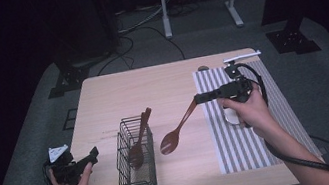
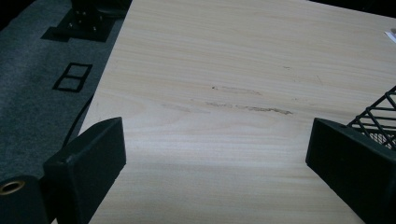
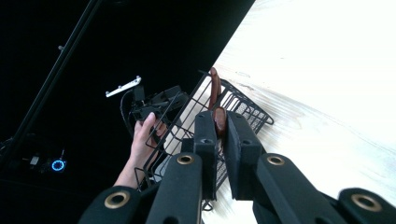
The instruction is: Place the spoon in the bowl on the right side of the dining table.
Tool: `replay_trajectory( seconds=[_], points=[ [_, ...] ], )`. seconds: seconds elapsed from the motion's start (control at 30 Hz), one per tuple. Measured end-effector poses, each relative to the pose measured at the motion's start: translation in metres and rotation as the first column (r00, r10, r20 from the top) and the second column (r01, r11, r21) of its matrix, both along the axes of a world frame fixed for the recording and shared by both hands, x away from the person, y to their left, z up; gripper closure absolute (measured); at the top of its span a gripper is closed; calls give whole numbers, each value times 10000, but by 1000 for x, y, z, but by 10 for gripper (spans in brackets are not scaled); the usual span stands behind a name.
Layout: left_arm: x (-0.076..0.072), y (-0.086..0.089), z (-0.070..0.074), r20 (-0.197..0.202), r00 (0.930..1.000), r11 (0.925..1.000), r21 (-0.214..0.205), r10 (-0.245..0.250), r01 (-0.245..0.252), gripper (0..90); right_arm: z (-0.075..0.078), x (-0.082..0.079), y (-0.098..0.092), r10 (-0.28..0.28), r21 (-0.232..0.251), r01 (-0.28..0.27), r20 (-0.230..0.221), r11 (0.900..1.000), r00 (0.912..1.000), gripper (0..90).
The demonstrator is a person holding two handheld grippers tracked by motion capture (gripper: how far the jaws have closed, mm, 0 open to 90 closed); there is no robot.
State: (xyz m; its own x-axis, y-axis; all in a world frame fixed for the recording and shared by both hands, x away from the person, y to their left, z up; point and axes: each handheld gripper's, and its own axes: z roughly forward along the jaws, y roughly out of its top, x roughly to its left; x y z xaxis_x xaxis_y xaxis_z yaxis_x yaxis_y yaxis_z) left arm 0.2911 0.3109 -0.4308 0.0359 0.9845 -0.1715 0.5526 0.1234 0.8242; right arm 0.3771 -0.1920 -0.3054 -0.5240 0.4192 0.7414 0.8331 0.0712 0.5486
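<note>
My right gripper (image 1: 199,99) is shut on the handle end of a brown spoon (image 1: 175,133), which slants down to the left with its bowl low over the table. In the right gripper view the jaws pinch that brown handle (image 3: 219,119). A black wire basket (image 1: 136,160) stands at the front middle, and a second brown spoon (image 1: 140,136) leans in it. To the basket's left, near the table's left edge, my left gripper (image 1: 90,159) is held open. Its jaws stand wide apart over bare wood (image 2: 215,154), and the basket's corner (image 2: 379,116) shows at the right.
A grey-and-white striped mat (image 1: 259,122) covers the table's right side, and a white object (image 1: 230,117) on it is partly under the right hand. A silver tool (image 1: 241,56) lies at the far right corner. Dark stands and cables sit on the floor beyond the table.
</note>
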Motion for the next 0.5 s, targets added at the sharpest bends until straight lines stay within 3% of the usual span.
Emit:
replay_trajectory(
  seconds=[0.5],
  points=[
    [0, 0, 0, -2, 10000, 10000, -2, -12, 12, 38, -8, 4, -13, -307, 6, 307, -147, 9995, 9994, 832]
  ],
)
